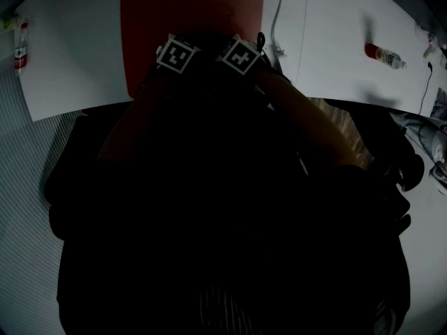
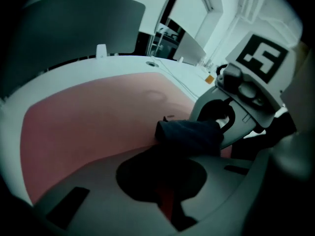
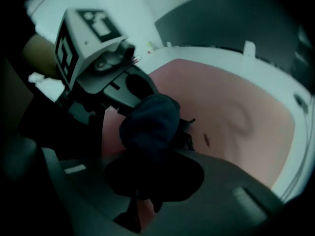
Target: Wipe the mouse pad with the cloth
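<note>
Right gripper (image 3: 141, 208) clamps the bunched dark cloth (image 3: 150, 124), left gripper (image 2: 166, 200) beside it apparently nipping the same wad, low at the red mouse pad's (image 1: 188, 5) near edge, unwiped pad lying toward 12 o'clock, long axis 9-to-3, on white desk (image 1: 77, 54).

The red mouse pad (image 2: 88, 127) looks smooth and matt (faintly ring-marked), the dark cloth (image 3: 150, 122) soft, bunched fabric.

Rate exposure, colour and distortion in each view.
Head view: badly underexposed, the person a near-black mass, only the red mouse pad and white table readable. Left gripper view: fisheye bending, teal cast, dark corners. Right gripper view: same, and the cloth is a detailless dark lump.
</note>
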